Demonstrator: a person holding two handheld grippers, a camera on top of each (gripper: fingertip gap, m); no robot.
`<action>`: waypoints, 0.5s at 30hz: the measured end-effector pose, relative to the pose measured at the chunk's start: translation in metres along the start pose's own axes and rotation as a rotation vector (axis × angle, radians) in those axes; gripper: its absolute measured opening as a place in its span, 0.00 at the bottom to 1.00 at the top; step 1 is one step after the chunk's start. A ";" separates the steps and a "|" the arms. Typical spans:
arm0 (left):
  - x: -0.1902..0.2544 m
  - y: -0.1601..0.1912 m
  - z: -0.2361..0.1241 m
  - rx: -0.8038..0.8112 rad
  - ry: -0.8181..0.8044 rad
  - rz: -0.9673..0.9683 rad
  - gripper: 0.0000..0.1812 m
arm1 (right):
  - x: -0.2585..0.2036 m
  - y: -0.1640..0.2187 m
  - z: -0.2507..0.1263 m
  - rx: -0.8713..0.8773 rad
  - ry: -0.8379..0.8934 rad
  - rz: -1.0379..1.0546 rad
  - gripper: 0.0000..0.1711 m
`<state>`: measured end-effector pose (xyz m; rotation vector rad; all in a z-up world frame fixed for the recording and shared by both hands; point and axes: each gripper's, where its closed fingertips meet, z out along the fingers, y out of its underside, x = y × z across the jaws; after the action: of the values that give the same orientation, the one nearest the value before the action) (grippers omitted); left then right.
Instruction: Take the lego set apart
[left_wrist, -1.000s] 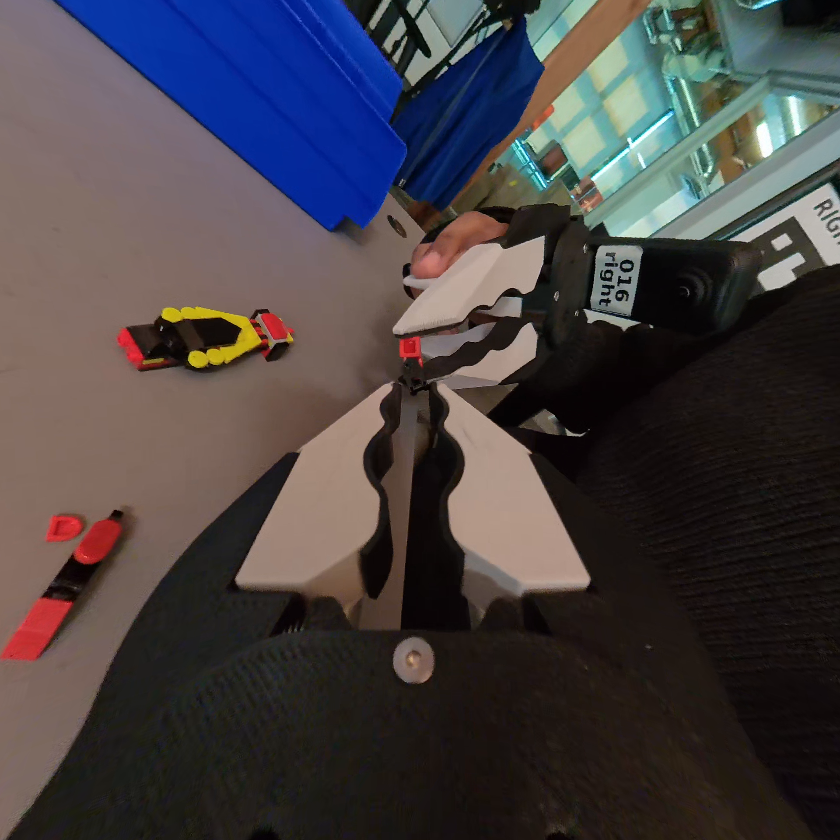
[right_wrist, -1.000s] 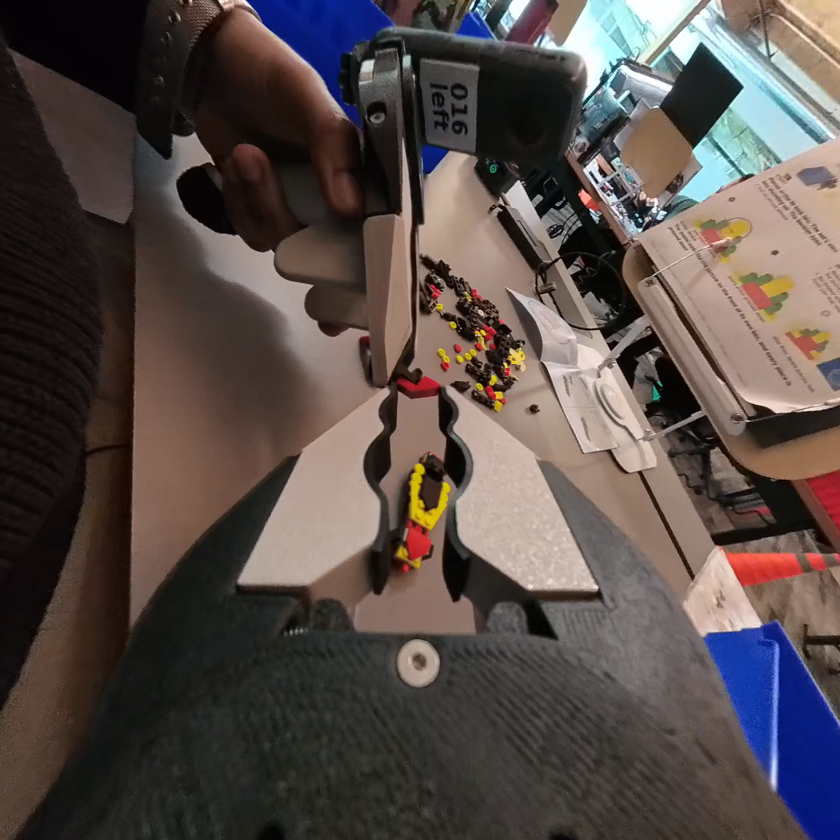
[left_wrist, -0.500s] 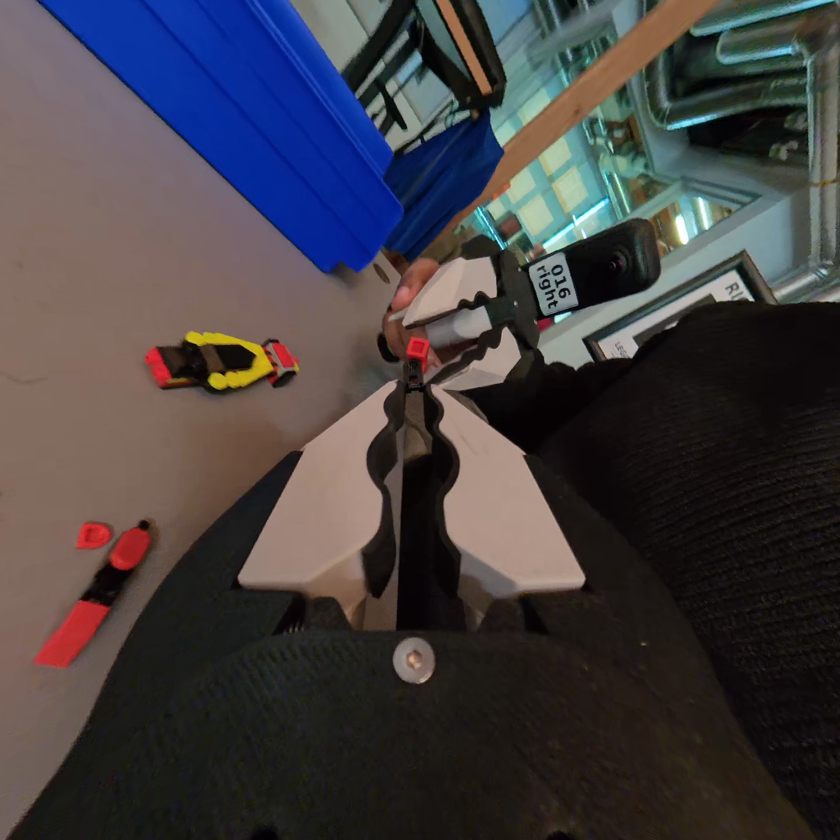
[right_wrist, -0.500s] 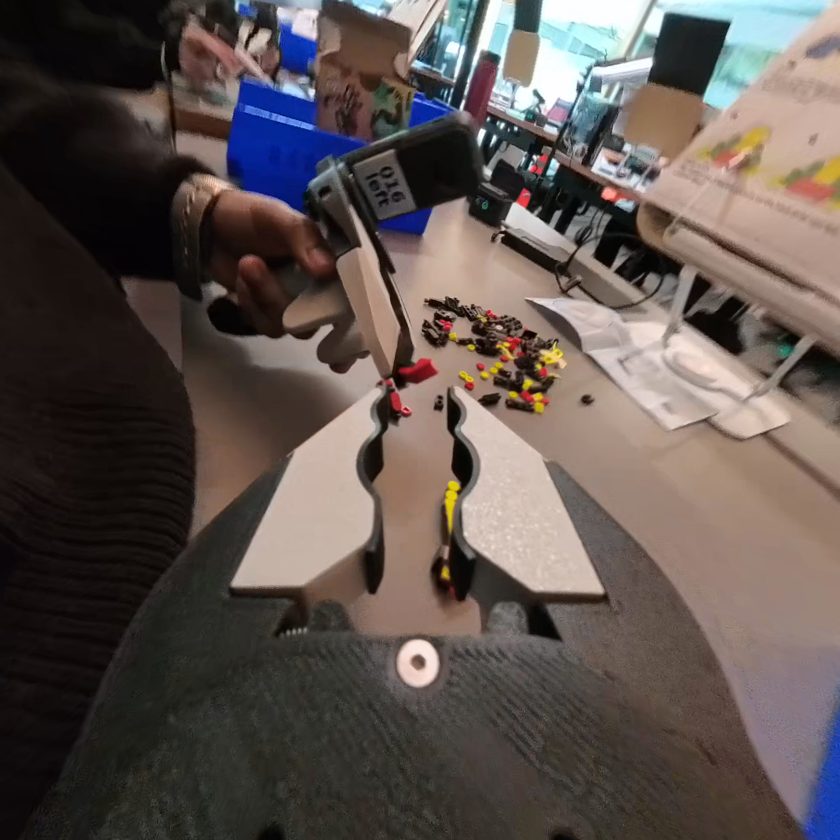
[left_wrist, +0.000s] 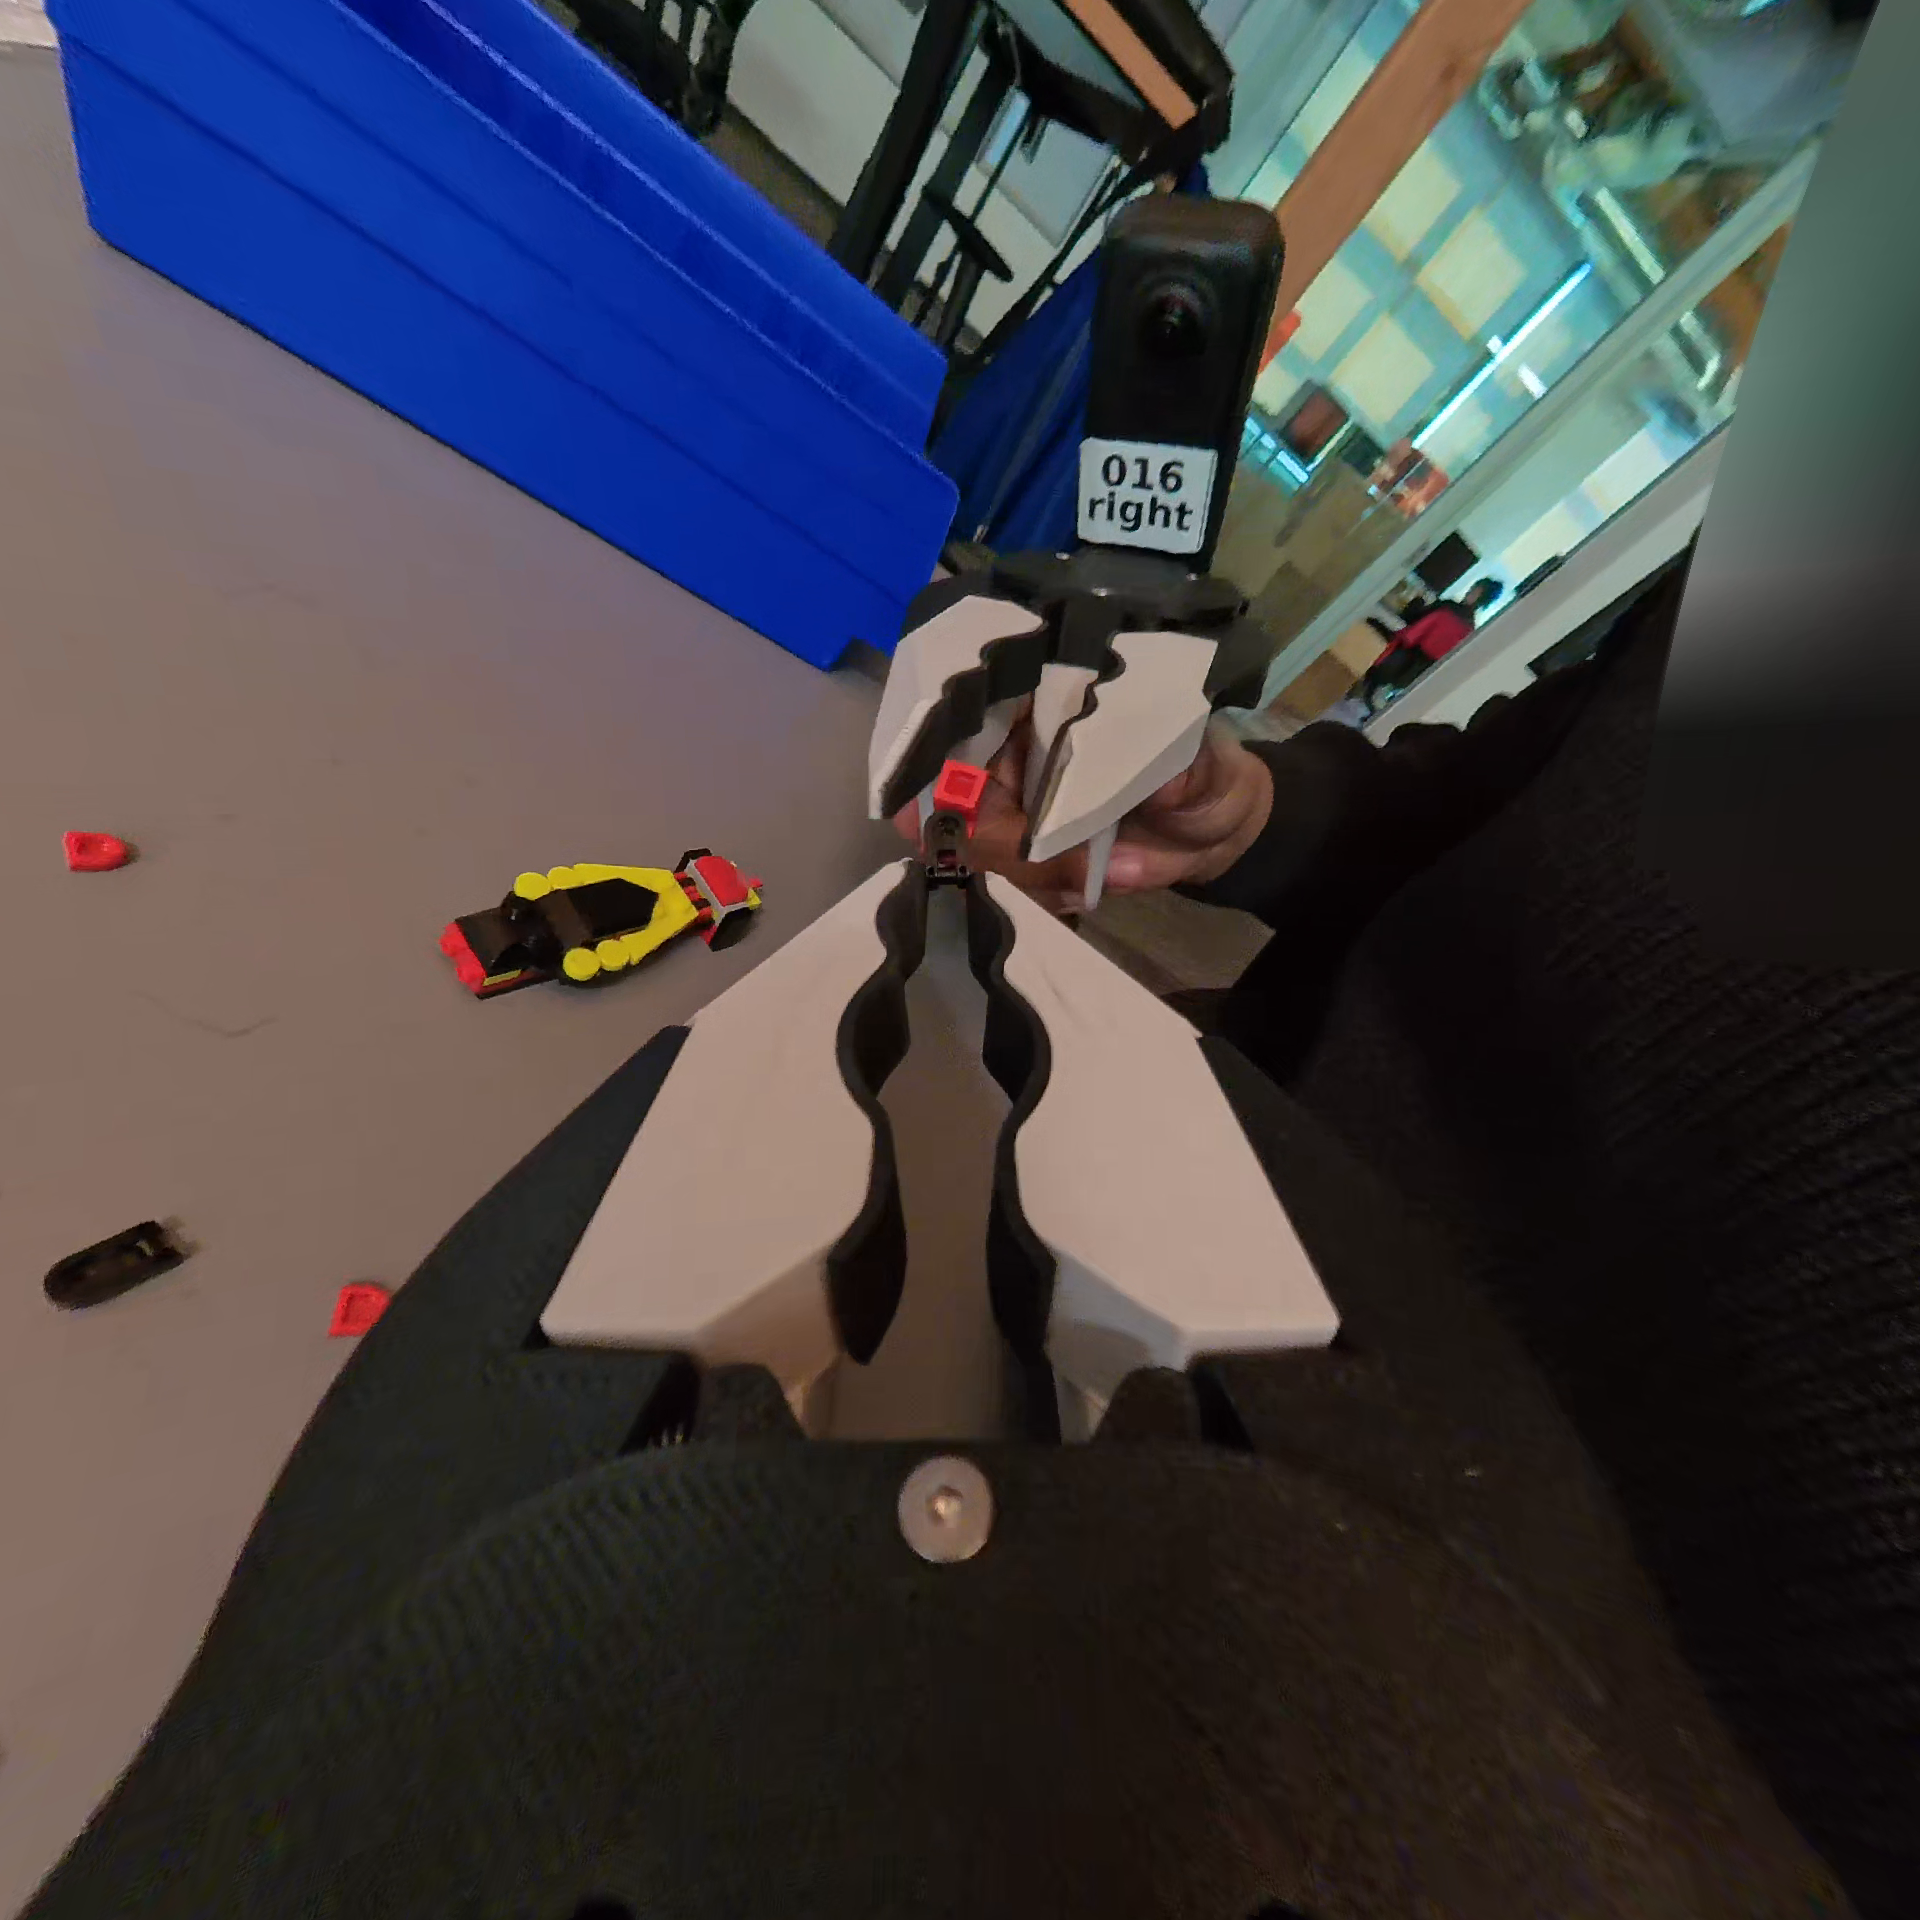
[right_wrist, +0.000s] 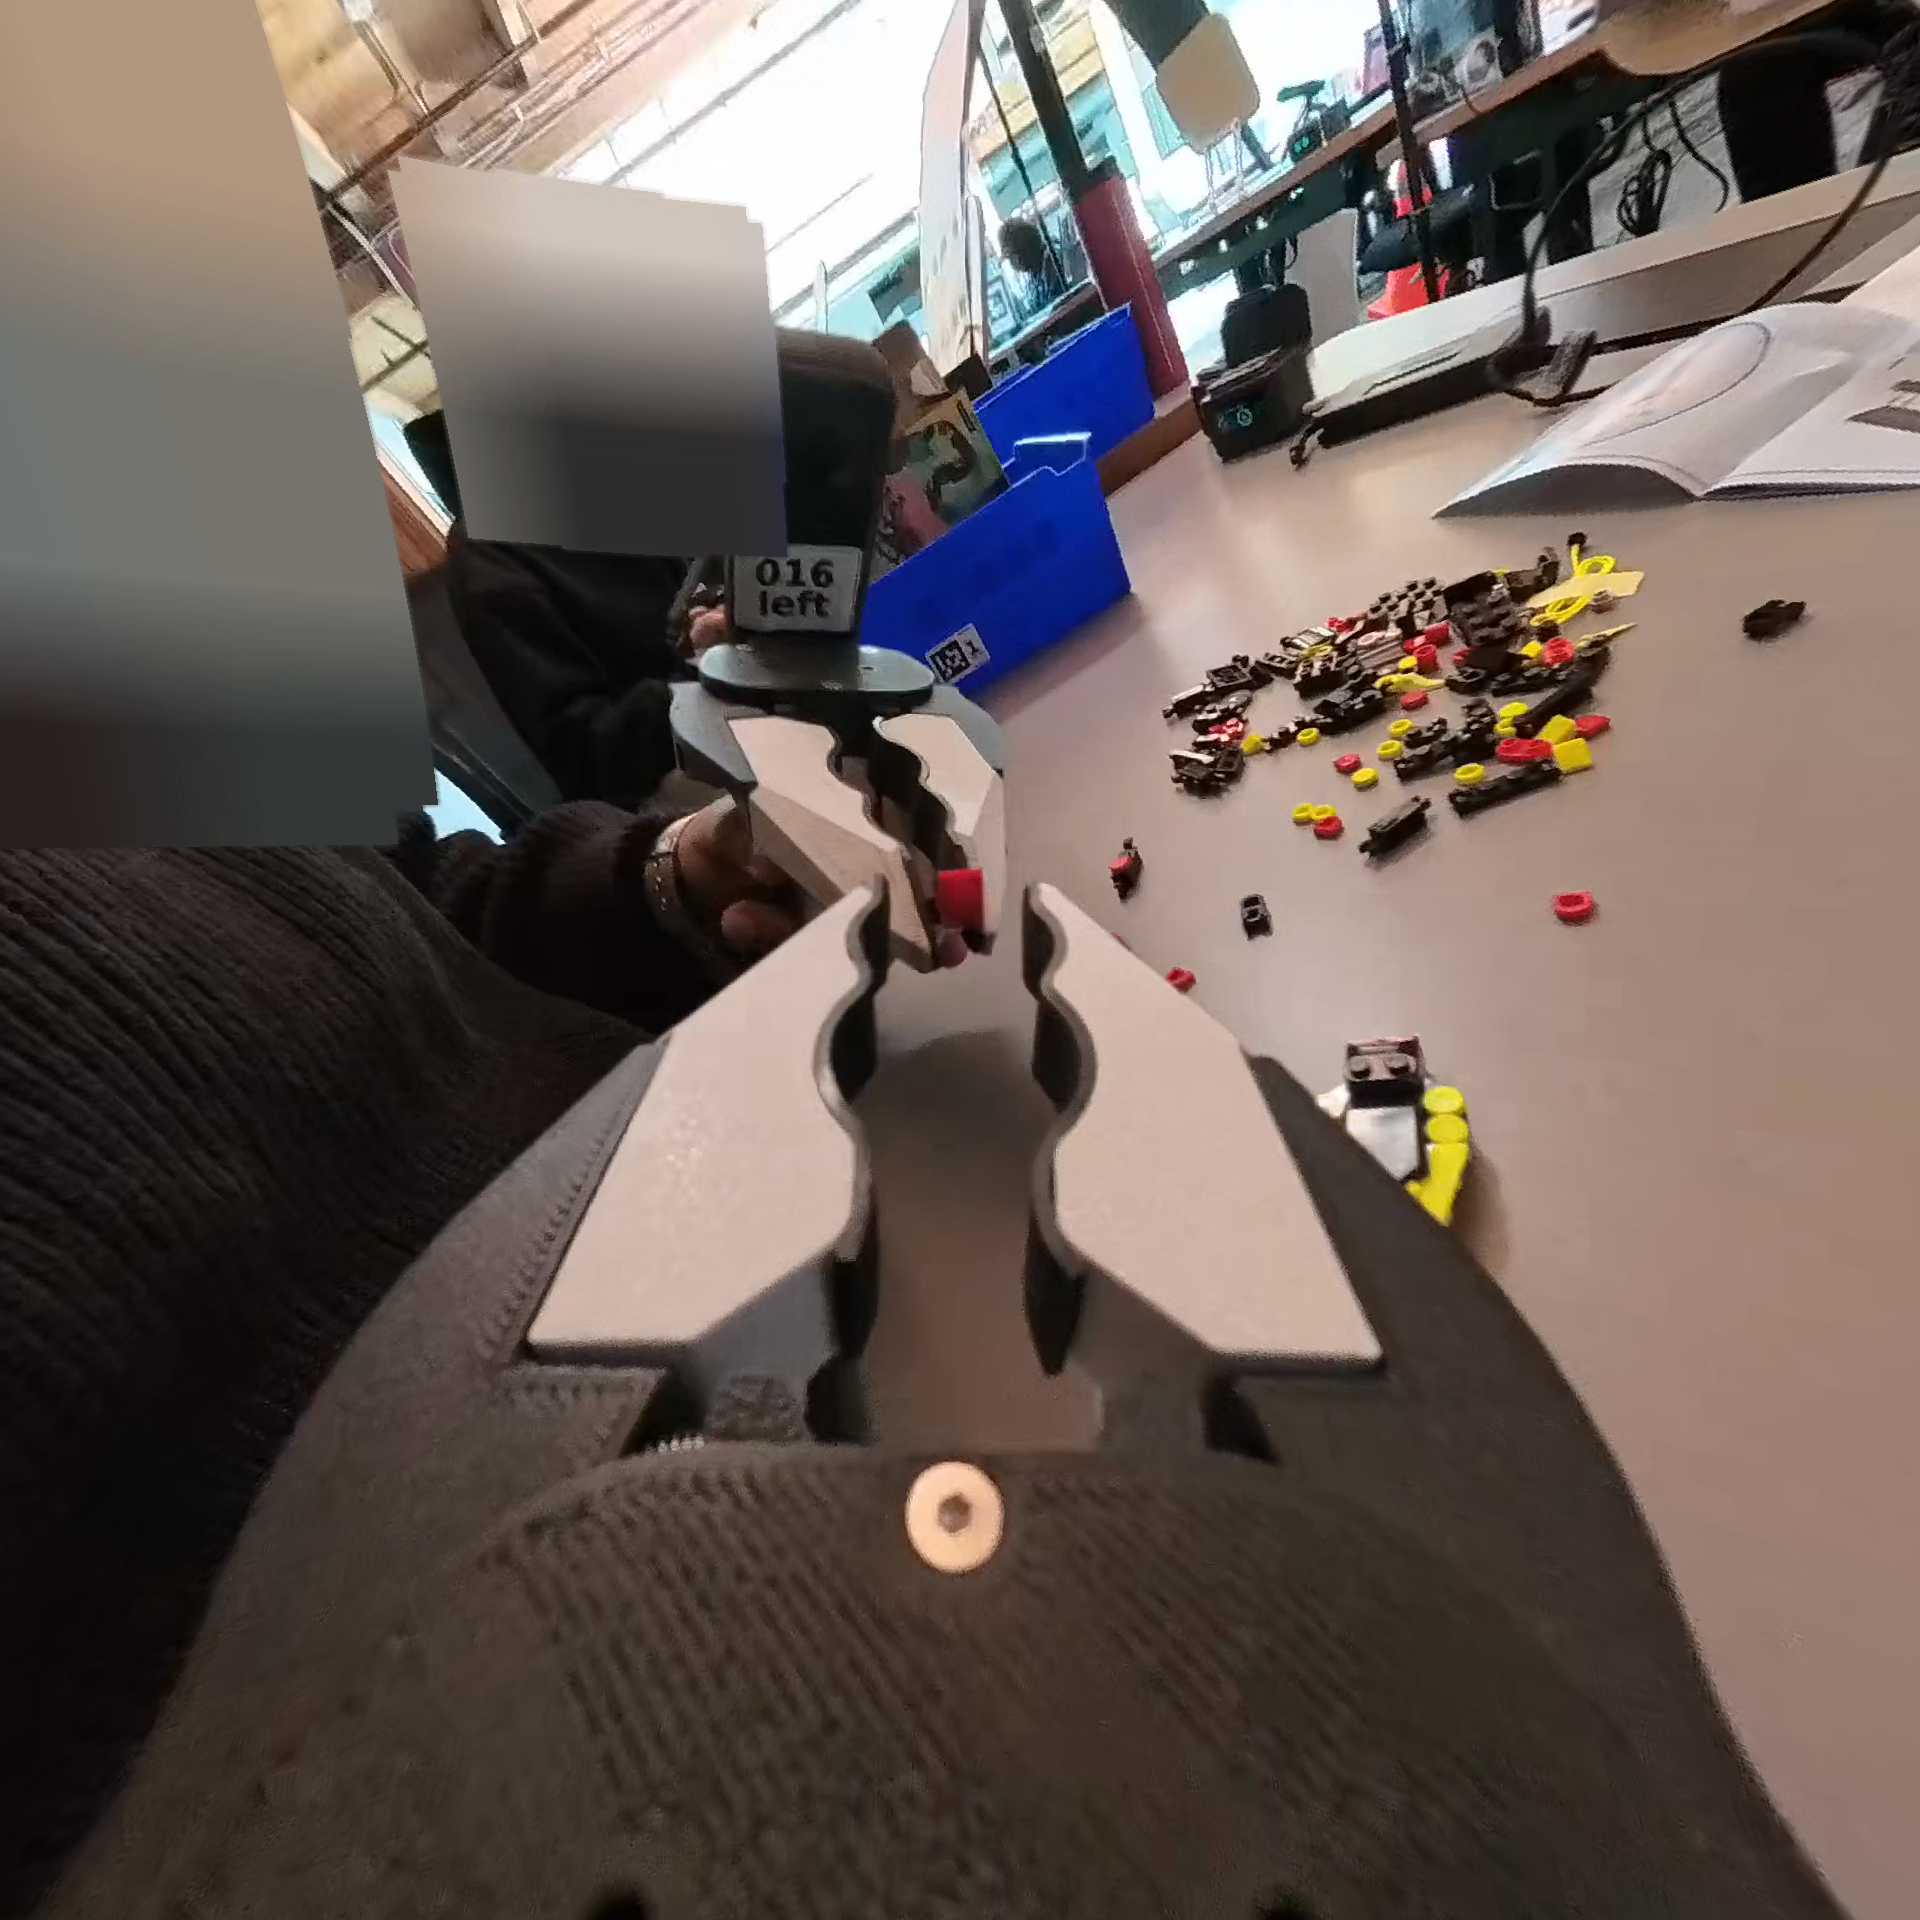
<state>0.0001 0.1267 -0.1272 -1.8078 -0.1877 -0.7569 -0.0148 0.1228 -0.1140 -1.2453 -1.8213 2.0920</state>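
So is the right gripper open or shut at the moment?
Open. The right gripper shows a clear gap between its fingertips, with nothing between them; the left gripper pinches the small red-topped piece.

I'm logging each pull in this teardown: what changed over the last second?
The right hand-held gripper let go of the small red-and-black piece and backed off, open. The left hand-held gripper kept it pinched at its tips. The yellow-and-black model stayed on the table.
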 end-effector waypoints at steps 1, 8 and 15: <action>0.000 0.001 0.001 -0.014 -0.011 0.019 0.03 | -0.002 0.000 0.000 -0.003 -0.009 -0.005 0.08; 0.004 0.012 0.002 -0.089 -0.019 0.107 0.04 | -0.005 0.009 -0.003 -0.088 -0.037 -0.094 0.04; 0.000 0.031 0.004 -0.198 -0.074 0.218 0.04 | -0.003 0.011 -0.011 -0.136 -0.029 -0.169 0.11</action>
<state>0.0164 0.1188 -0.1526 -2.0062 0.0382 -0.5701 -0.0013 0.1269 -0.1210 -1.0504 -2.0337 1.9364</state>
